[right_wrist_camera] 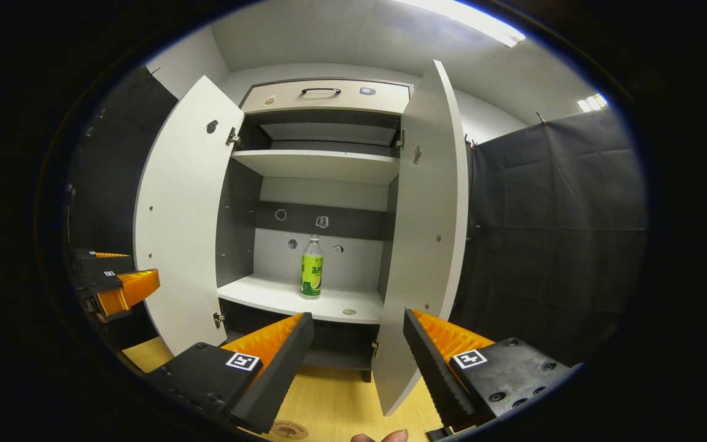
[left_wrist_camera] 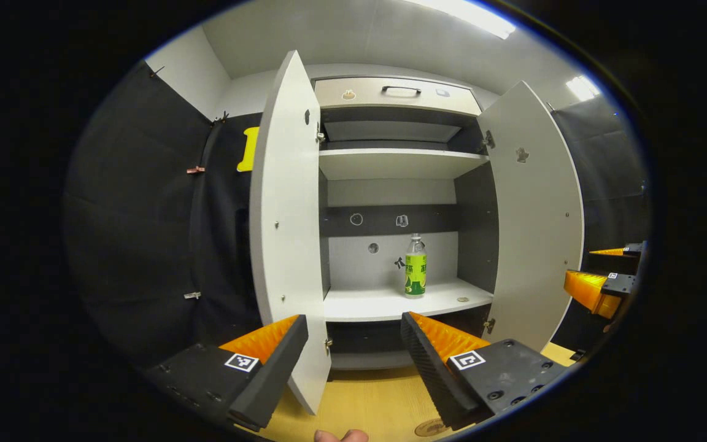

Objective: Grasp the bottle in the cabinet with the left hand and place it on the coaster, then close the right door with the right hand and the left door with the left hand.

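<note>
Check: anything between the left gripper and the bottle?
Nothing visible. Both doors are swung open, and the bottle stands alone on the shelf, straight ahead of the left gripper, whose jaws are open.

i can't read anything from here: the bottle point(left_wrist_camera: 415, 266) has a green label with printing too small to make out, and the gripper tags carry only square marker patterns.
</note>
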